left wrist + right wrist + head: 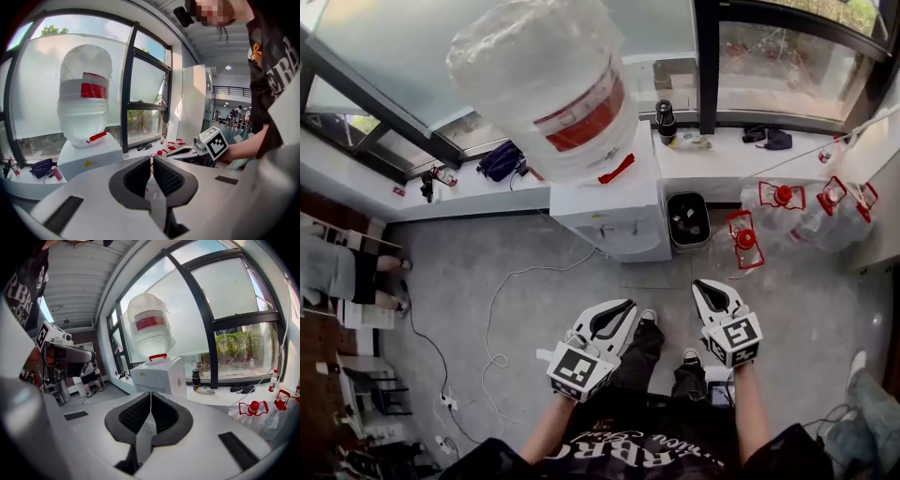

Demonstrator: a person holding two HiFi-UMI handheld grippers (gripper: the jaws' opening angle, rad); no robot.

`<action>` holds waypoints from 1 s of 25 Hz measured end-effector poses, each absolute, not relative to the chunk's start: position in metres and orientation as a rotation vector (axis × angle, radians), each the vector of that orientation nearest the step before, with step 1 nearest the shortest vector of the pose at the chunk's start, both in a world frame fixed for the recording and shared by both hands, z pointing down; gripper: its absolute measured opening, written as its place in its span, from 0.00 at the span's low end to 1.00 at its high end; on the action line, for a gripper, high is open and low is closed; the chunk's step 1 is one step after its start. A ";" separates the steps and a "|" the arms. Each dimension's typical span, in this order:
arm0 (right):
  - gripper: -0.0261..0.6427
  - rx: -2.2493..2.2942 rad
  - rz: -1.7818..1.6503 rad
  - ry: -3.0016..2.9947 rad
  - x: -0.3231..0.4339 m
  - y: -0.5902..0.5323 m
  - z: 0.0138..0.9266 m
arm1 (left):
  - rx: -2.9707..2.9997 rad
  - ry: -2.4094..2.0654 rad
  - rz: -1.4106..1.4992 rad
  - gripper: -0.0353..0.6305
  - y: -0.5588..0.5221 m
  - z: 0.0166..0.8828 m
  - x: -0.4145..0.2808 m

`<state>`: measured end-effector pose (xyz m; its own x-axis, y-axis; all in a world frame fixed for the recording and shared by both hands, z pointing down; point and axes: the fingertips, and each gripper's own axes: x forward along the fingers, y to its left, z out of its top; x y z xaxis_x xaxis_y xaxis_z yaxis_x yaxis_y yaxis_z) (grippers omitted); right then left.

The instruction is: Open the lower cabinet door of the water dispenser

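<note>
- Judging by its place, the lower cabinet door sits low on the front of the water dispenser (614,220), which stands on the floor against the windowsill. No view shows the door itself: the head view sees only the top and upper front, and each gripper's own body hides the lower part.
- Such a door is probably a thin, stiff, light panel hinged on one side and held by a light catch. Its smooth face would give the pads little purchase.
- The place to hold is likely a handle, a recess or the free edge. Which side that is cannot be told from here.
- The large bottle (548,84) on top may make the unit top-heavy, so a gentle pull suits better than a jerk.
- A black bin (686,220) stands just beside the dispenser, and could limit the swing if the door opens that way.
- The left gripper (623,309) and right gripper (705,289) hang well short of the dispenser. Both have their jaws closed to a slit, with nothing between them.
</note>
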<state>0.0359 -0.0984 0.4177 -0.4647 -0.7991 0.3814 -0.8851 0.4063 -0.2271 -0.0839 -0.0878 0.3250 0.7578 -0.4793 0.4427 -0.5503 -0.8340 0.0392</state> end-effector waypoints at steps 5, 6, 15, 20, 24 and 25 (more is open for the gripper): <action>0.10 1.440 0.520 -2.350 0.031 -0.157 0.495 | 2.779 -0.711 0.740 0.09 -0.135 0.385 -0.090; 0.10 1.427 0.523 -2.329 0.031 -0.166 0.515 | 2.775 -0.689 0.753 0.09 -0.144 0.398 -0.089; 0.24 1.340 0.597 -2.250 0.030 -0.222 0.696 | 2.810 -0.462 0.881 0.09 -0.195 0.518 -0.060; 0.30 1.322 0.637 -2.211 0.025 -0.253 0.785 | 2.804 -0.400 0.901 0.09 -0.215 0.584 -0.048; 0.36 1.279 0.639 -2.192 0.019 -0.274 0.846 | 2.773 -0.390 0.952 0.09 -0.225 0.635 -0.054; 0.36 1.267 0.634 -2.190 0.017 -0.279 0.858 | 2.767 -0.387 0.960 0.09 -0.226 0.645 -0.055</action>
<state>0.0170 -0.2786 0.8584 -0.4221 -0.6355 0.6466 -0.8826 0.4510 -0.1329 -0.0553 -0.2264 0.6451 0.7566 -0.1824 0.6279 -0.3037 -0.9485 0.0905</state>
